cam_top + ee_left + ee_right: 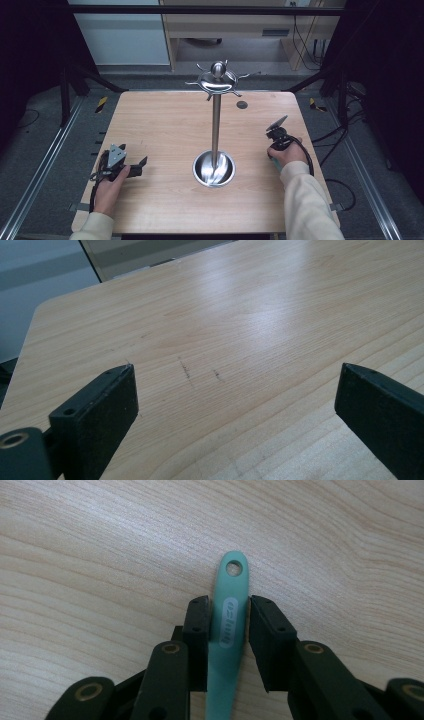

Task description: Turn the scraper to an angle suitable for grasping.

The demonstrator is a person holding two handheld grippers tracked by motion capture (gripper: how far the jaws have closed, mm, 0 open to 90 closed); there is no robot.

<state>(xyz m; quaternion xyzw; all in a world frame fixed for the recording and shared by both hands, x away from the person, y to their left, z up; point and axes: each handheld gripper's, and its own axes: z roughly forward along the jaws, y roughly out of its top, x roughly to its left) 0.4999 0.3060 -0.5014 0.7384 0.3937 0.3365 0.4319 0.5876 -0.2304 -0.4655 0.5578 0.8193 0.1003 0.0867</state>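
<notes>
My right gripper [229, 602] is shut on the flat teal handle [231, 580] of a utensil, whose end with a round hanging hole pokes out past the jaw tips, close over the wooden table [100, 555]. In the high view the right gripper [277, 132] sits at the table's right side, to the right of a tall steel hook stand [216, 125]. My left gripper [140, 166] rests low at the front left, held by a hand. In its own view the left gripper [235, 385] is open, with bare wood between the jaws.
The stand has a round dish base [214, 169] at mid table and a crown of curved hooks [218, 80] on top. A small dark disc [242, 104] lies near the table's far edge. Black frame rails and cables run along the floor on both sides.
</notes>
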